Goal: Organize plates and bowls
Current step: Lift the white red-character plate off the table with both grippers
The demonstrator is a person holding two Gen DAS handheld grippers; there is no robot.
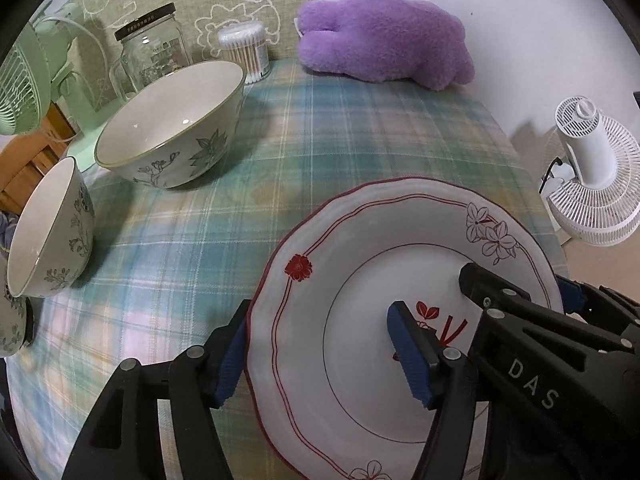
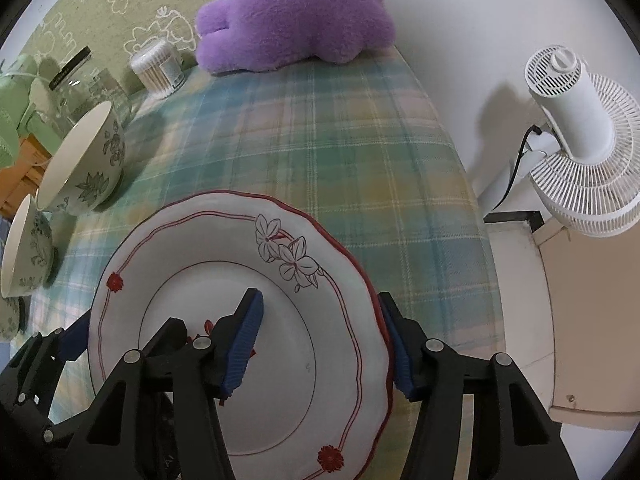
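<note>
Both the left gripper point(image 1: 320, 352) and right gripper point(image 2: 320, 344) straddle the floral plate's point(image 2: 200, 248) opposite rims; whether pads press is unclear. Its near edge is cut off.

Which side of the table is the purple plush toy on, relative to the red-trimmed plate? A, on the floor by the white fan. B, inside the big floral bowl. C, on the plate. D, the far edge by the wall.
D: the purple plush toy lies on the plaid cloth at the table's far edge against the wall, well beyond the plate.
</note>
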